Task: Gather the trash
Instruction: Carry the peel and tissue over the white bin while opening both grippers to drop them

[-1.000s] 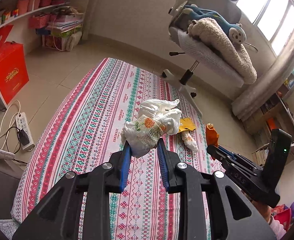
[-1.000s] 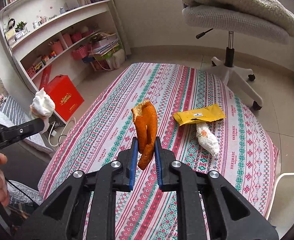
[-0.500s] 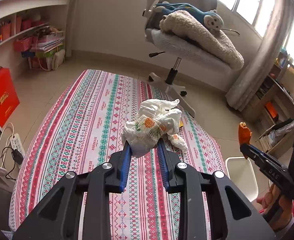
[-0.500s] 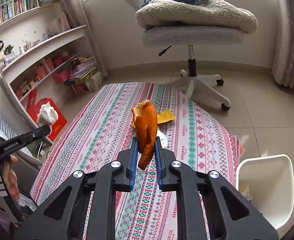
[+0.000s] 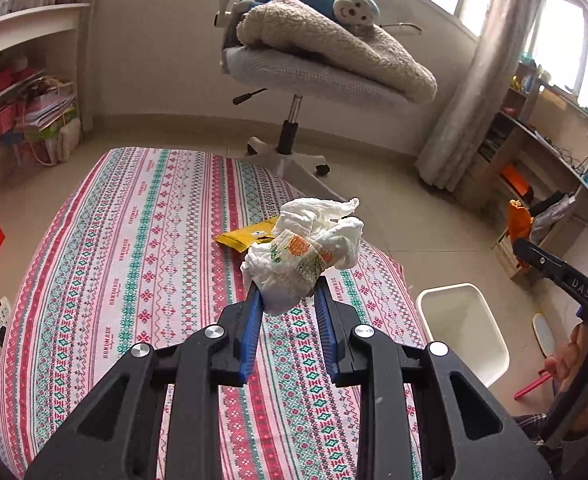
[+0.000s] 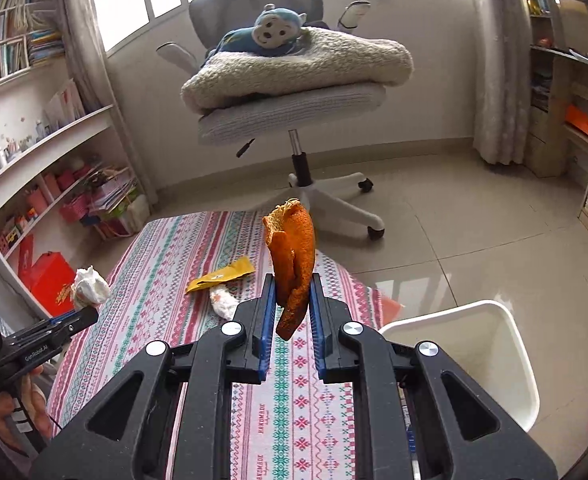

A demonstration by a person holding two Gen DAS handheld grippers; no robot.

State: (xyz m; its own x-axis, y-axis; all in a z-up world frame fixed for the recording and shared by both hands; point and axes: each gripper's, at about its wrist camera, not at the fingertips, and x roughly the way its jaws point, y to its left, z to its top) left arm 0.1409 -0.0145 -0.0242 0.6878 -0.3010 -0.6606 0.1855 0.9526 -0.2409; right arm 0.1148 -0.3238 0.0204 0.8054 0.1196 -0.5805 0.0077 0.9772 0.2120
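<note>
left black two-finger gripper with blue pads point(image 5: 287, 304) angled down, clamped on crumpled white tissue wad point(image 5: 302, 250), right black two-finger gripper with blue pads point(image 6: 292, 306) angled down, pinching orange peel point(image 6: 292, 254), bare hands on both handles

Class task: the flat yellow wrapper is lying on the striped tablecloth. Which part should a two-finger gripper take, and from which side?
Probably the flat yellow wrapper's free far end, from above, jaws across its narrow width. It lies flat on the striped tablecloth, so a level approach finds no edge. Its near end lies against the small crumpled white tissue, which might be caught too.
</note>
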